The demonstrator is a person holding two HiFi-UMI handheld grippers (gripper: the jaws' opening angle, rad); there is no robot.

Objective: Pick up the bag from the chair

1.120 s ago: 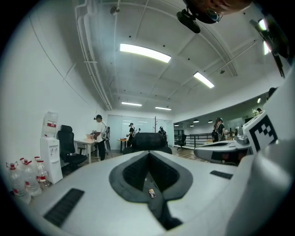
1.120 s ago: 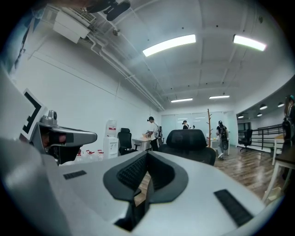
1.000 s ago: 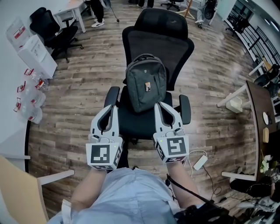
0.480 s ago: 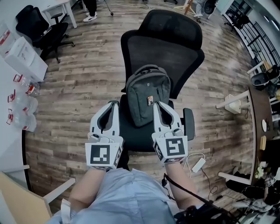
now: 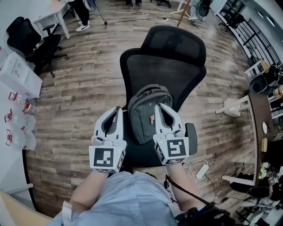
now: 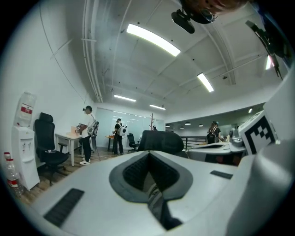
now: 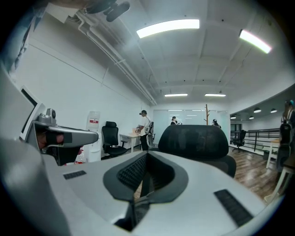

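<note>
A grey backpack (image 5: 143,117) stands on the seat of a black mesh office chair (image 5: 168,66), leaning on its backrest. My left gripper (image 5: 117,111) is shut and empty, level, its tip just left of the bag over the chair's left armrest. My right gripper (image 5: 160,109) is also shut and empty; its tip overlaps the bag's right side in the head view, and contact cannot be told. The left gripper view shows the shut left gripper (image 6: 148,156) aimed at the chair's headrest (image 6: 159,142). The right gripper view shows the shut right gripper (image 7: 146,159) and the headrest (image 7: 198,138).
White boxes (image 5: 20,75) and water bottles (image 5: 17,128) stand at the left, with another black chair (image 5: 35,39) behind them. A power strip with cable (image 5: 201,170) lies on the wooden floor at the right, near a desk (image 5: 261,123). People stand at the far end (image 5: 82,13).
Both grippers have advanced together toward the chair. The bag and chair now sit nearer, and the right gripper's tip has come over the bag's right side.
</note>
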